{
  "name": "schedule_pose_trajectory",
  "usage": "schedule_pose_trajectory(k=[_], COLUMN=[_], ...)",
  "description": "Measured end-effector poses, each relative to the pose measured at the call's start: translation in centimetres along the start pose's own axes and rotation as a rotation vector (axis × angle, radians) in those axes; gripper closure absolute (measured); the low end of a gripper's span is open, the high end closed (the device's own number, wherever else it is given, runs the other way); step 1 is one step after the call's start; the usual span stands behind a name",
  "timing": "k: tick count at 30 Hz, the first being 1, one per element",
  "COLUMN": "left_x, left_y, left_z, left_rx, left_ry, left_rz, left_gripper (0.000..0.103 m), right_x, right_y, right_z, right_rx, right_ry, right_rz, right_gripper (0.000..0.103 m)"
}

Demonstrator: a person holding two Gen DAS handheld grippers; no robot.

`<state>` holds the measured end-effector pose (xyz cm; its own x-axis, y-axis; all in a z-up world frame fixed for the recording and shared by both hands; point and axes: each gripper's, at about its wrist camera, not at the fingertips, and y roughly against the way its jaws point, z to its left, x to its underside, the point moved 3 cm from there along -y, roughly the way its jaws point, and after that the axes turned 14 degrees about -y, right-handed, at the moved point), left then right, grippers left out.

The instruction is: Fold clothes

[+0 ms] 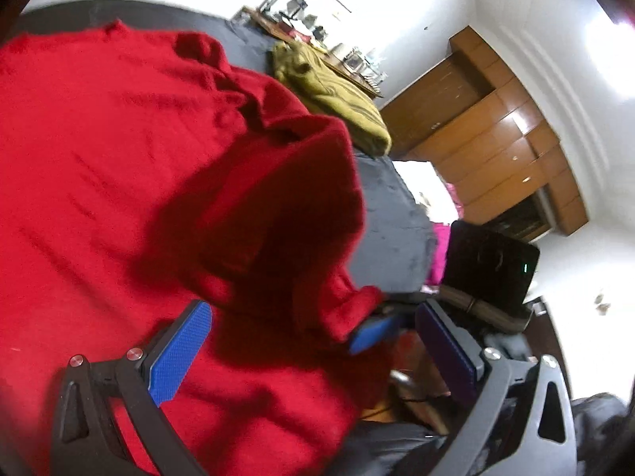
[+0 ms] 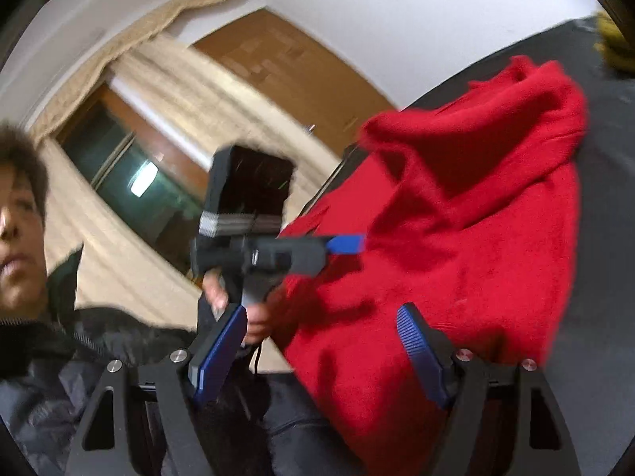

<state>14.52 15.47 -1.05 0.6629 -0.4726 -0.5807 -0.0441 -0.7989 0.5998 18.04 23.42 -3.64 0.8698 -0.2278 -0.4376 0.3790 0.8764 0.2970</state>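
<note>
Between both open tongs point(image 1: 317, 353) point(image 2: 323, 351), red sweater point(image 1: 119, 150) drapes, ungripped.

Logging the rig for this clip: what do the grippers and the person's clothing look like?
Both the left gripper and right gripper have black skeletal finger frames with silver screws and blue ribbed pads. The left gripper carries a black box with a green light and a grey ribbed band. The person wears a dark jacket.

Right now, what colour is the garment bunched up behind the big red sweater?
Olive green, best seen in the left wrist view.
</note>
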Motion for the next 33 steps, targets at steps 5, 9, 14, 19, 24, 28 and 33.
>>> schedule_pose_trajectory(k=[5,9,14,19,24,28,33], left_x=[-0.1,0.0,0.0,-1.9,-5.3,-7.1,-6.0], left_y=[-1.5,-3.4,-4.0,-0.6,5.9,12.6,16.2], left_z=[-0.9,-0.9,-0.7,-1.1,-1.1,-0.2,1.6], left_rx=[0.011,-0.017,-0.077,-0.155,-0.259,-0.344,-0.361], left_ry=[0.009,0.019,0.018,-0.029,-0.073,-0.086,-0.083], left_rz=[0.027,0.090,0.105,0.013,-0.142,-0.273,-0.298], left_gripper=[0.007,0.052,0.093,0.094,0.094,0.094,0.094], right_x=[0.5,0.6,0.4,0.4,-0.9,-2.4,-4.5], right_y=[-2.3,-2.9,-3.0,-0.3,1.7,3.5,4.3], right_z=[0.1,-0.5,-0.3,0.3,0.0,-1.0,-2.1], right_rx=[0.017,0.031,0.022,0.053,0.145,0.237,0.387], right_ry=[0.045,0.045,0.059,0.085,0.081,0.057,0.007], right_rz=[0.068,0.081,0.064,0.009,-0.100,-0.178,-0.254], right_gripper=[0.023,0.023,0.023,0.023,0.023,0.023,0.023])
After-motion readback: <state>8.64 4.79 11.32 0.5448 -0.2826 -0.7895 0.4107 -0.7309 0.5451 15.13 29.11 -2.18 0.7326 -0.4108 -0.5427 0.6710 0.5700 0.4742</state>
